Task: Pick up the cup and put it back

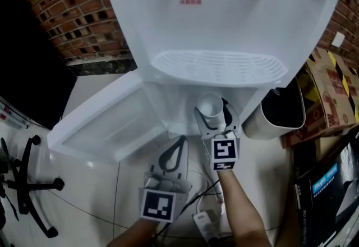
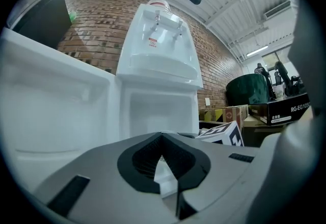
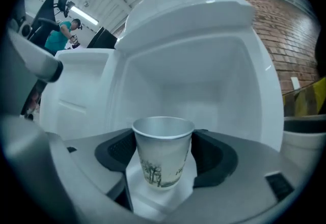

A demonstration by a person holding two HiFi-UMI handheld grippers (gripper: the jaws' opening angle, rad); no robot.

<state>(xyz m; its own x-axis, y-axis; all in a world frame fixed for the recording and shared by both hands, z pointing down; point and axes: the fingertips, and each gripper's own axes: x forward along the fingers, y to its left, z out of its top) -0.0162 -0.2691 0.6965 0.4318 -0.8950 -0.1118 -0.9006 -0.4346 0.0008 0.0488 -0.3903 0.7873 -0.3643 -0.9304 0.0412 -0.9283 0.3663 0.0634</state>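
Note:
A paper cup (image 1: 210, 105) with a tree print (image 3: 162, 152) stands upright between the pads of my right gripper (image 1: 214, 115), which is shut on it (image 3: 164, 149). The cup hangs just in front of the open lower cabinet (image 3: 196, 90) of a white water dispenser (image 1: 224, 15). The cabinet door (image 1: 106, 122) is swung open to the left. My left gripper (image 1: 179, 142) sits lower and to the left, its fingertips meeting with nothing between them (image 2: 162, 135). It faces the same cabinet (image 2: 158, 111).
The dispenser's drip tray (image 1: 219, 66) juts out above the cup. A white bin with a dark liner (image 1: 280, 114) and cardboard boxes (image 1: 331, 94) stand to the right. An office chair base (image 1: 28, 181) is at the left, and cables and a power strip (image 1: 205, 223) lie on the floor.

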